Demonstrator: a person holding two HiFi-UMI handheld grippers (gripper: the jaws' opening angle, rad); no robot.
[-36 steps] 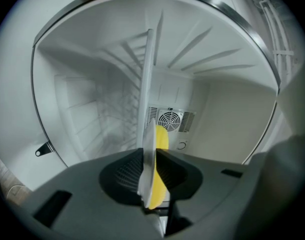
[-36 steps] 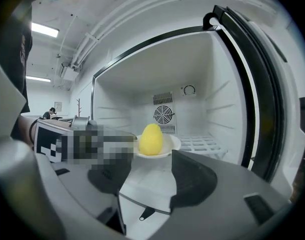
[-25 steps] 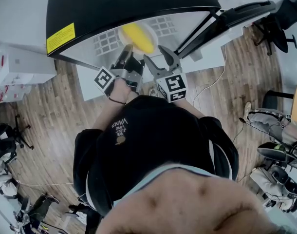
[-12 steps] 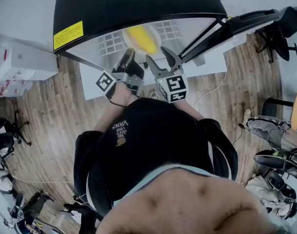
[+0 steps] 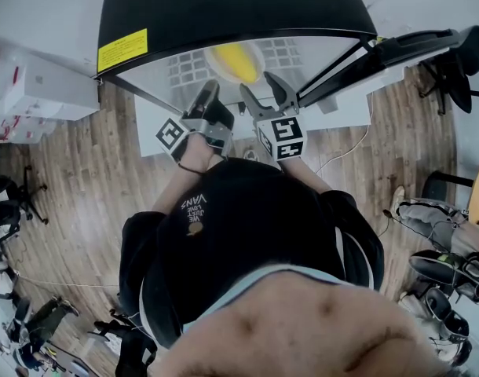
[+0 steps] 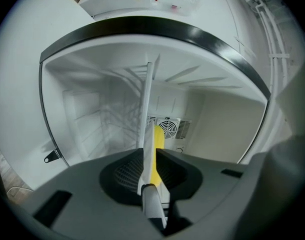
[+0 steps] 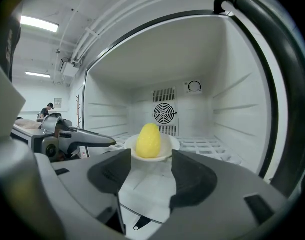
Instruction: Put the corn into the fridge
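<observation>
A yellow corn cob (image 5: pixel 233 61) lies on a white plate (image 5: pixel 254 56) inside the open fridge (image 5: pixel 224 6). My left gripper (image 5: pixel 209 98) is shut on the plate's near-left rim. In the left gripper view the plate (image 6: pixel 146 129) shows edge-on between the jaws, with the corn (image 6: pixel 158 146) just behind it. My right gripper (image 5: pixel 265 95) is open beside the left one and holds nothing. In the right gripper view the corn (image 7: pixel 149 140) and plate (image 7: pixel 168 147) sit beyond the open right gripper (image 7: pixel 150 171), over the wire shelf (image 7: pixel 207 146), with the left gripper (image 7: pixel 77 139) reaching in from the left.
The fridge door (image 5: pixel 404 45) stands open to the right. A fan grille (image 7: pixel 165 113) is on the fridge's back wall. White boxes (image 5: pixel 35 85) lie left of the fridge, office chairs (image 5: pixel 451 14) at the right. A person (image 7: pixel 46 110) is far off.
Both grippers and the plate with corn have moved a little forward into the fridge opening. The right gripper has stayed open and the left has kept its grip.
</observation>
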